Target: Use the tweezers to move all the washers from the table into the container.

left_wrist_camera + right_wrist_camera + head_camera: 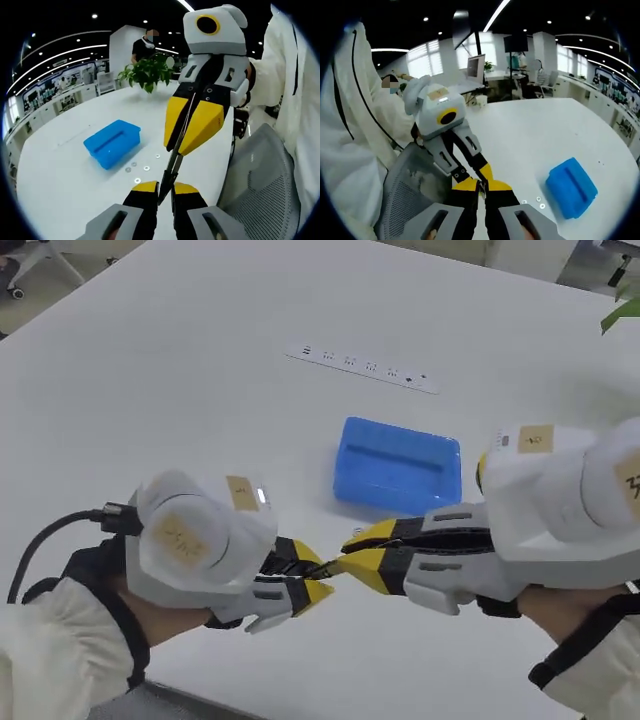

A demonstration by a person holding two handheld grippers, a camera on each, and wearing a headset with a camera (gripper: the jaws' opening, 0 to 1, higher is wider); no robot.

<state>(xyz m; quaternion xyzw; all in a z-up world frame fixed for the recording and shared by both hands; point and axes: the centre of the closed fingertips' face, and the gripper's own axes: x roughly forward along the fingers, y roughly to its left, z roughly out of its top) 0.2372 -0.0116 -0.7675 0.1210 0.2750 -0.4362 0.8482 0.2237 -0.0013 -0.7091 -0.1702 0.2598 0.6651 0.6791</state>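
Regripping the tweezers [171, 169] at the counter's [200, 370] near edge. The left gripper [165, 188] pinches one end and the right gripper [176, 149] pinches the shank, both sets of jaws pressed on the tool. Judgement: settle a firm hold in one gripper, tips free and clear of the jaws, before the other lets go. The washers [134, 164] lie loose just beyond, beside the blue container [112, 142], mid-counter.

The left gripper [165, 188] and the right gripper [177, 148] meet over a white table [60, 175], both yellow-tipped pairs of jaws apparently pinched on one pair of tweezers [170, 175]. Beyond them, small washers [134, 164] lie scattered just beside a blue container [112, 142].
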